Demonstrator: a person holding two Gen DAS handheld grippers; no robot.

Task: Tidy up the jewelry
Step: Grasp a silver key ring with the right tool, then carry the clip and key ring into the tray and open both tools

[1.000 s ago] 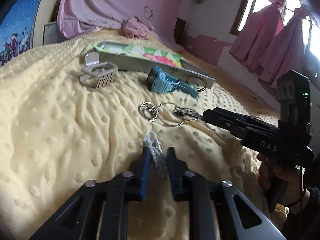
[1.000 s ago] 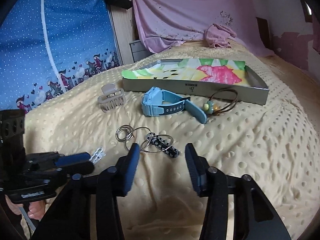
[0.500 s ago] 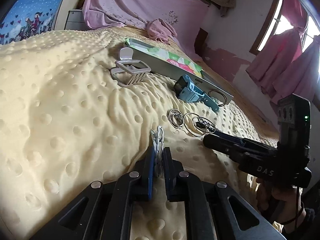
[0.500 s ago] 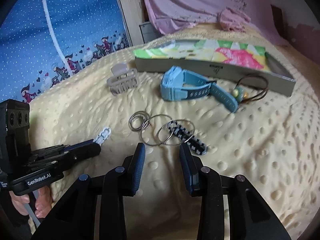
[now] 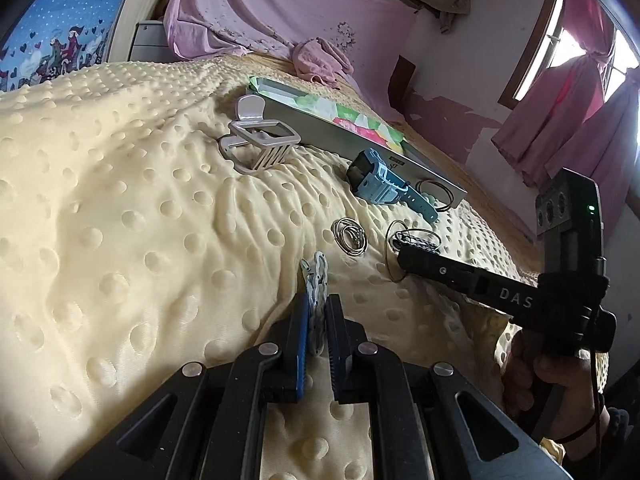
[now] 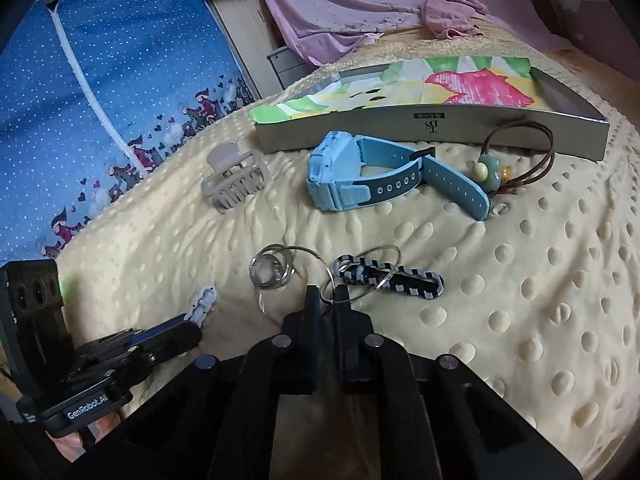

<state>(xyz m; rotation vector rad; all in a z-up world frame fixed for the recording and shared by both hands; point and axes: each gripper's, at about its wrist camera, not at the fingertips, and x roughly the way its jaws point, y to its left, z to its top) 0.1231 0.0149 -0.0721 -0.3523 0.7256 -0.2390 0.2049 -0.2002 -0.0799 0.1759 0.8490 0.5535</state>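
My left gripper is shut on a pale blue-white chain bracelet, whose end sticks out past the fingertips; it also shows in the right wrist view. My right gripper is shut on a silver ring of the linked metal rings, joined to a black-and-grey striped strap. A blue watch, a grey hair claw and a beaded brown hair tie lie in front of a flat grey box with colourful lining.
Everything lies on a yellow dotted blanket on a bed. A pink cloth and pink sheet hang at the far end. A blue patterned curtain is at the left, pink curtains at the right.
My right gripper has moved forward and closed on a ring of the ring bundle. My left gripper has stayed shut on the bracelet and moved closer over the blanket.
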